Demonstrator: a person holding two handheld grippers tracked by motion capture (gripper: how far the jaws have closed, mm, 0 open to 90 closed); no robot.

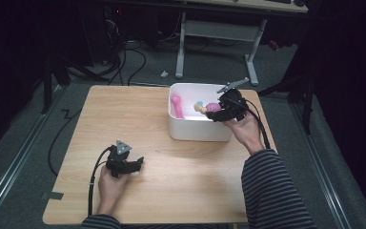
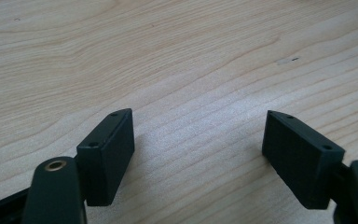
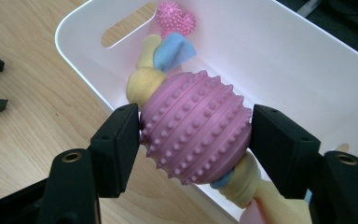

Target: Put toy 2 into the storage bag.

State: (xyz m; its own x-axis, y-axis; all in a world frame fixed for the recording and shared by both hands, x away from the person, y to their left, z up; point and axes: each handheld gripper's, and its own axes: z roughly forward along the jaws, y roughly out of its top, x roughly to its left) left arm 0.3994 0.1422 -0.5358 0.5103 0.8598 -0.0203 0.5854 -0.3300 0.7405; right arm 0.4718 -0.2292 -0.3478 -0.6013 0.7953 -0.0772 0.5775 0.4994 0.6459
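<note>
High view: right gripper (image 1: 218, 113) holds the pink studded toy (image 1: 213, 108) over the white bin (image 1: 198, 131); left gripper (image 1: 136, 163) rests on the surface (image 1: 181, 171).

Left gripper view: jaws spread, nothing between them.

Right gripper view: jaws pinch the ribbed rubber ball (image 3: 196, 130) at its flanks. Likely light, springy, grippy; its fleece tails (image 3: 156, 65) are limp, a poor hold.

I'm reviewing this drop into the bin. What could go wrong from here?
1. The right gripper grips the pink studded ball only at its rounded ends, so it could slip out early.
2. The ball's yellow and blue rope tails might snag on the white bin rim.
3. The bin's near wall is close below; a bump could shift it.
</note>
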